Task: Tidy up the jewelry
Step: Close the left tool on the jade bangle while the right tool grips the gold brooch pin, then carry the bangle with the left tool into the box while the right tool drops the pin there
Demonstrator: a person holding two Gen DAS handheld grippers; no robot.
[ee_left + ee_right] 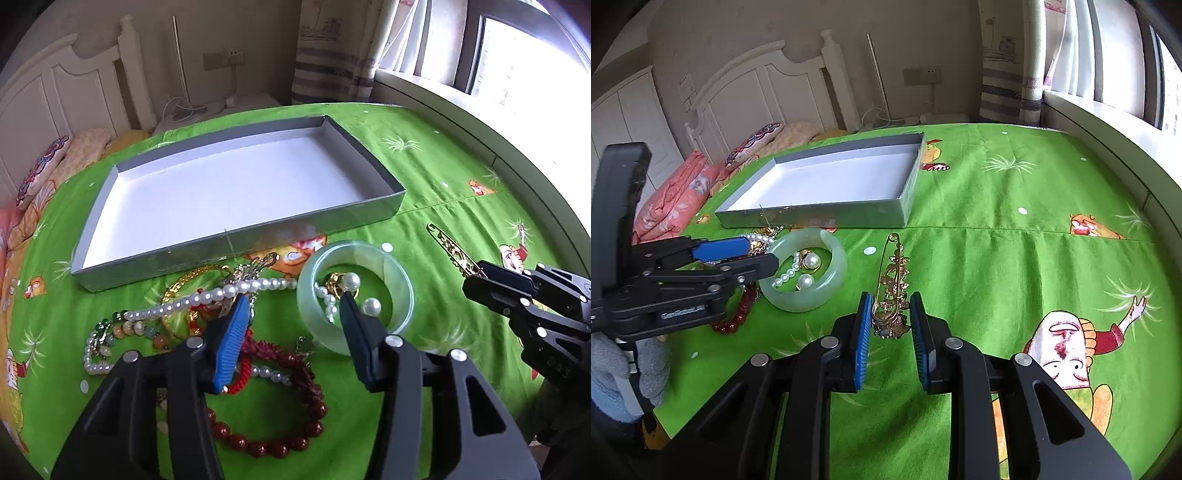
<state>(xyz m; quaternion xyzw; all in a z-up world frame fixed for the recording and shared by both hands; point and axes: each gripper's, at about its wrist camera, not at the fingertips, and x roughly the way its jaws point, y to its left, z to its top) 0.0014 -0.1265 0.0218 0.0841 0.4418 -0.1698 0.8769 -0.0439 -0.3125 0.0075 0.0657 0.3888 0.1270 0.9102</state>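
A: Left wrist view first: where does the left gripper (295, 301) stand?

B: Over the jewelry heap on the green bedsheet (424, 177). Its jaws are spread wide with nothing between them. The blue-padded finger (231, 345) is over the pearl necklace (207, 297); the other finger's tip reaches inside the pale green jade bangle (354, 291), beside two large pearls and a gold piece I cannot identify.

A: And the rest of the pile?

B: A dark red bead bracelet (273, 441) lies nearest the camera, and a strand of mixed coloured beads (125, 328) lies left of it. The shallow grey box (236, 192) with a white floor lies just beyond the heap.

A: Right wrist view?

B: The right gripper (889, 325) has its jaws parted, straddling the near end of a large gold safety-pin brooch (892, 284) that lies flat on the sheet. Whether the pads touch it, I cannot tell. The brooch lies apart from the bangle, to its right.
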